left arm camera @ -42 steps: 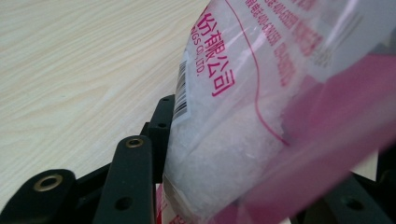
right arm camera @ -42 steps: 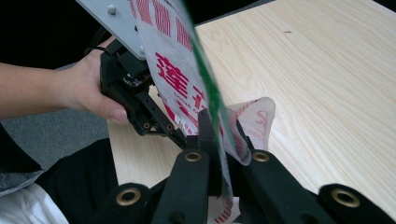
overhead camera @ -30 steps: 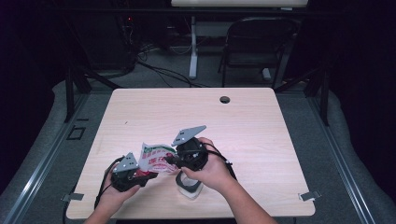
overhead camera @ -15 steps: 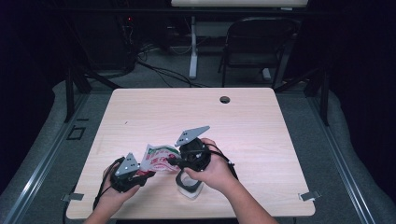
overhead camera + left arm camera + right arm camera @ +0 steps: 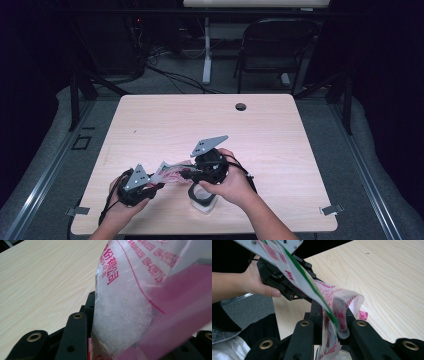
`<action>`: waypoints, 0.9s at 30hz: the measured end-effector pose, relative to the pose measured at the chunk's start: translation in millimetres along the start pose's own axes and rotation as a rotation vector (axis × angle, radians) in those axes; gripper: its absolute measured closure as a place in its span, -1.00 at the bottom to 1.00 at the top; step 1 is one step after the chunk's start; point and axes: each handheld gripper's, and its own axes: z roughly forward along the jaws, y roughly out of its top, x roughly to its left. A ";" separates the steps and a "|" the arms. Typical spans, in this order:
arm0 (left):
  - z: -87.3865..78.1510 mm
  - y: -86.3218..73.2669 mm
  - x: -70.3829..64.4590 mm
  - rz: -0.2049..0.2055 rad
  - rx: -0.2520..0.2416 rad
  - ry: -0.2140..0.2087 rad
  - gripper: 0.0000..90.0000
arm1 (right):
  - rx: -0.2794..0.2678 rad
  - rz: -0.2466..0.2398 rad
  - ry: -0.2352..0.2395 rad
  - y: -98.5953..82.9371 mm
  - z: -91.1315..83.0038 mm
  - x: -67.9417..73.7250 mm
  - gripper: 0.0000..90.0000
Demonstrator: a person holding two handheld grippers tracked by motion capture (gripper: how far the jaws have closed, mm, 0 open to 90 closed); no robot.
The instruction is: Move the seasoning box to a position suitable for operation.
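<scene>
I am holding a plastic bag (image 5: 172, 172) with red printing between my two grippers, just above the near edge of the wooden table (image 5: 150, 120). My left gripper (image 5: 150, 186) sits at the near left, its jaws pressed onto one end of the bag; its own view shows the clear film with red characters and a pink patch (image 5: 175, 315) rising from between the jaws. My right gripper (image 5: 192, 172) is just beside it, jaws closed on the other end of the bag (image 5: 332, 312). A small white container (image 5: 202, 200) stands on the table under my right hand (image 5: 232, 185).
</scene>
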 end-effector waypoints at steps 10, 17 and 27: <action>1.3 -0.2 -2.7 0.036 0.020 0.042 0.45 | -0.013 0.000 -0.019 -1.1 -5.7 0.8 0.60; 1.6 -0.9 -2.7 0.040 0.025 0.066 0.45 | -0.016 -0.020 -0.038 0.3 -11.3 3.0 0.58; 2.3 -1.2 -2.8 0.046 0.029 0.073 0.45 | 0.002 -0.028 -0.050 4.1 -14.3 4.9 0.57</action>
